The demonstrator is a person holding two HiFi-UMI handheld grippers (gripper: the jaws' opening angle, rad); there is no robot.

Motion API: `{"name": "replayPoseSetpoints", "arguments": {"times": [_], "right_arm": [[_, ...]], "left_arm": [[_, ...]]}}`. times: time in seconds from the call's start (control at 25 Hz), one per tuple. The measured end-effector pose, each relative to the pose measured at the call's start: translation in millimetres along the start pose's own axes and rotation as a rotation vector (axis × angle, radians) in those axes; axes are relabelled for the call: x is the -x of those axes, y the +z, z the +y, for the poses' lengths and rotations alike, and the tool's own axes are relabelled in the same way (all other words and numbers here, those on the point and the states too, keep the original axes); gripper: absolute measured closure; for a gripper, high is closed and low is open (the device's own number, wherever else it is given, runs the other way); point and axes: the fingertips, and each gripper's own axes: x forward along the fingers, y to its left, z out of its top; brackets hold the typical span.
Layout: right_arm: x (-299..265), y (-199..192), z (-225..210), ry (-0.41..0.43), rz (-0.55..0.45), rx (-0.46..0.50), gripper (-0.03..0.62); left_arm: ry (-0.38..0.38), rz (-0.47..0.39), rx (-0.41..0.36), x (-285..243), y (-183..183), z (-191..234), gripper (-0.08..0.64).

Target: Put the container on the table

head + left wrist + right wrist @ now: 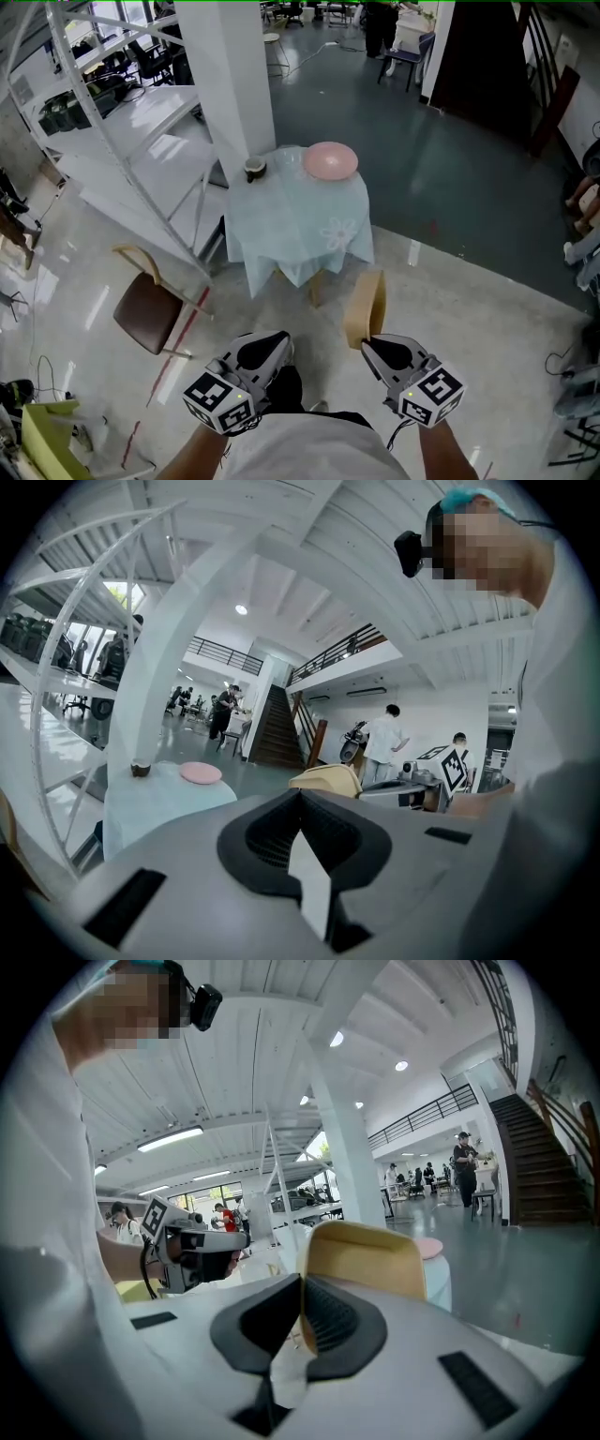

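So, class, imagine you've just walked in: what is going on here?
A person holds a gripper in each hand. The right gripper is shut on the wall of a tan container; the left gripper is shut on nothing. The cloth-covered table stands ahead, bearing a pink plate and a small cup. The container is not yet on it.

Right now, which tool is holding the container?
The right tool: it is shut on the rim of the tan container. The left tool is shut on nothing.

Right hand-held gripper (301, 1283), jaws tight on tan container (370, 1258) rim.
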Motion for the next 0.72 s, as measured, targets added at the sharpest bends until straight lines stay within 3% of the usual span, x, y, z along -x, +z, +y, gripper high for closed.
{"name": "replayPoseSetpoints", "arguments": {"times": [0.24,0.72], "right_arm": [[-47,11,-27,0.004,0.017,-0.014,0.558],[-184,41,-71,0.022,0.082,-0.057,0.558]], "left_arm": [[0.002,0.017,0.016,-22,7,50,0.538],[0.009,0.051,0.073,-60,33,194,0.538]]}}
